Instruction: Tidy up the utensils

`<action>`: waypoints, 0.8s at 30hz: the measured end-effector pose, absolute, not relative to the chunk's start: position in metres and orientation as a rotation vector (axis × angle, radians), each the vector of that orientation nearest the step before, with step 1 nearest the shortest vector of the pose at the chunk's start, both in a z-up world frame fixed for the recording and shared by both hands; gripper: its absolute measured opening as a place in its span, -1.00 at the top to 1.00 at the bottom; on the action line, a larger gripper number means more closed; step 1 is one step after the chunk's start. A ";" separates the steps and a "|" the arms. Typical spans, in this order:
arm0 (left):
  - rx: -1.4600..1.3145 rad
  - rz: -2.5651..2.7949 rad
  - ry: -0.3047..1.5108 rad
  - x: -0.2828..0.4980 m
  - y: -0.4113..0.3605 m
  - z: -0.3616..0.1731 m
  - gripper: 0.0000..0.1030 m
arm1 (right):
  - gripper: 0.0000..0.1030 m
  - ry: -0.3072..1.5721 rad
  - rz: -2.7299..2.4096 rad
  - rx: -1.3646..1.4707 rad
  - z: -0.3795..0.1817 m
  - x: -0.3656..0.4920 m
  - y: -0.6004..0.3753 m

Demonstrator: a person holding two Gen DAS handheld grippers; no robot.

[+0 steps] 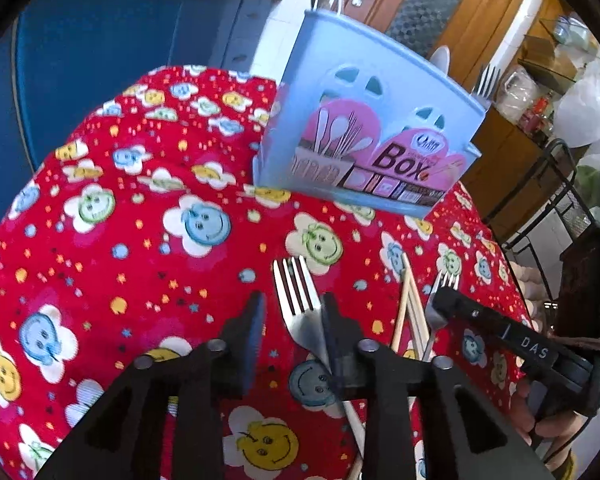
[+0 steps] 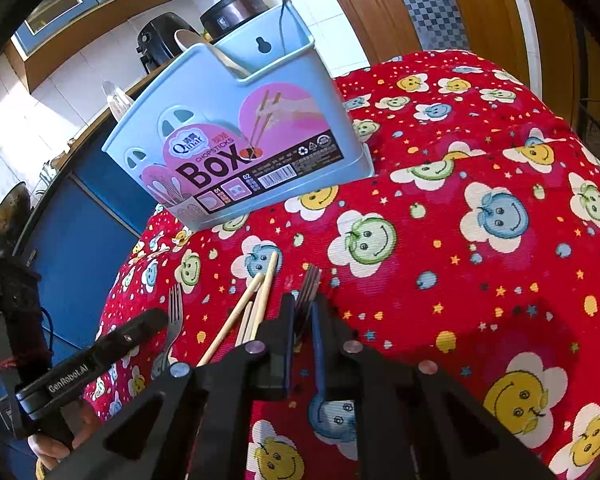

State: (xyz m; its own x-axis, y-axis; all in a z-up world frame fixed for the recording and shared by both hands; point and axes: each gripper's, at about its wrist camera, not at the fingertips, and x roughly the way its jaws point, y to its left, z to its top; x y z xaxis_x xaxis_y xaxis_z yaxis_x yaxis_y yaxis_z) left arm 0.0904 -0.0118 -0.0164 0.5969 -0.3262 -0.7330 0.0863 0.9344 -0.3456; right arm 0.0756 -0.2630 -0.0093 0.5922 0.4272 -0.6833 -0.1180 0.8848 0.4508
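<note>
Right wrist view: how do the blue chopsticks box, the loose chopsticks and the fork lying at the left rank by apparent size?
1. Chopsticks box, by far the largest.
2. Chopsticks.
3. Fork, though its handle is partly hidden behind the left tongs, so ranks two and three are unsure.

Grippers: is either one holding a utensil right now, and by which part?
The right gripper is shut on a fork, gripping its neck just below the tines. The left gripper is open around the other fork, not clamped on it.
</note>
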 end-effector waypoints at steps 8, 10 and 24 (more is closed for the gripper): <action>-0.252 -0.266 0.898 0.098 -0.024 -0.021 0.38 | 0.81 0.882 0.321 0.369 -0.009 0.075 -0.262; -0.252 -0.260 0.895 0.100 -0.025 -0.021 0.67 | 0.81 0.881 0.320 0.366 -0.009 0.074 -0.260; -0.283 -0.302 0.846 0.088 -0.027 -0.009 0.98 | 0.91 0.726 0.332 0.343 0.037 0.059 -0.265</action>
State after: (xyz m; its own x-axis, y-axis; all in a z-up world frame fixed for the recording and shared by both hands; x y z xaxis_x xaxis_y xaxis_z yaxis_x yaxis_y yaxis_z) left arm 0.0880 -0.0270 -0.0095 0.6257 -0.3705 -0.6864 0.1485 0.9205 -0.3615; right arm 0.0594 -0.2654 0.0368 0.7011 0.4083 -0.5846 -0.1749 0.8933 0.4141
